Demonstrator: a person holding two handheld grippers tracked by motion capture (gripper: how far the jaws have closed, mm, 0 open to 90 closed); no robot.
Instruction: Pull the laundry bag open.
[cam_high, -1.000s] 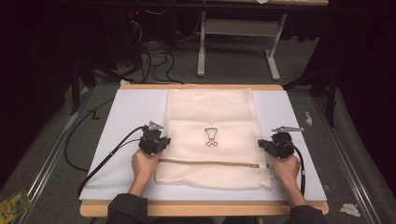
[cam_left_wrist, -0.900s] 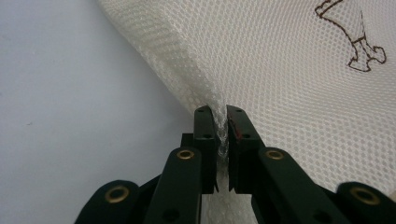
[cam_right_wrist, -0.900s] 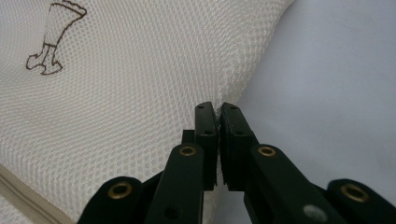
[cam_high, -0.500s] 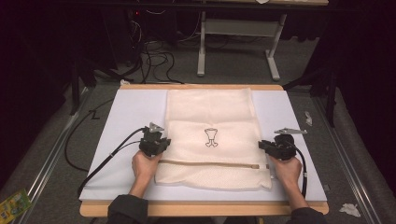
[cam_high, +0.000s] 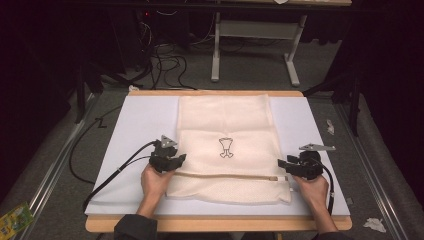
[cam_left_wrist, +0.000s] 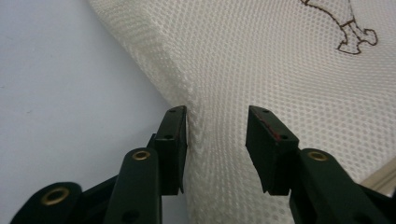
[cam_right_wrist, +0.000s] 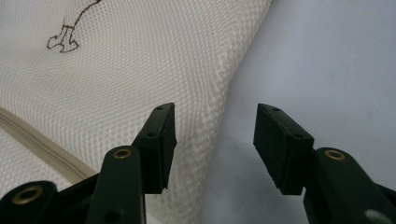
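Both tools gaping, left tool (cam_high: 176, 159), right tool (cam_high: 283, 165) unmoved at mesh bag (cam_high: 225, 125) edges

Evenly lit white table (cam_high: 140, 120) amid dark, grainy surroundings; close views are sharp, foreground edges soft.

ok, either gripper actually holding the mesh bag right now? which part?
Nothing is held. The left gripper is open, its jaws astride the left edge of the mesh bag. The right gripper is open at the bag's right edge.
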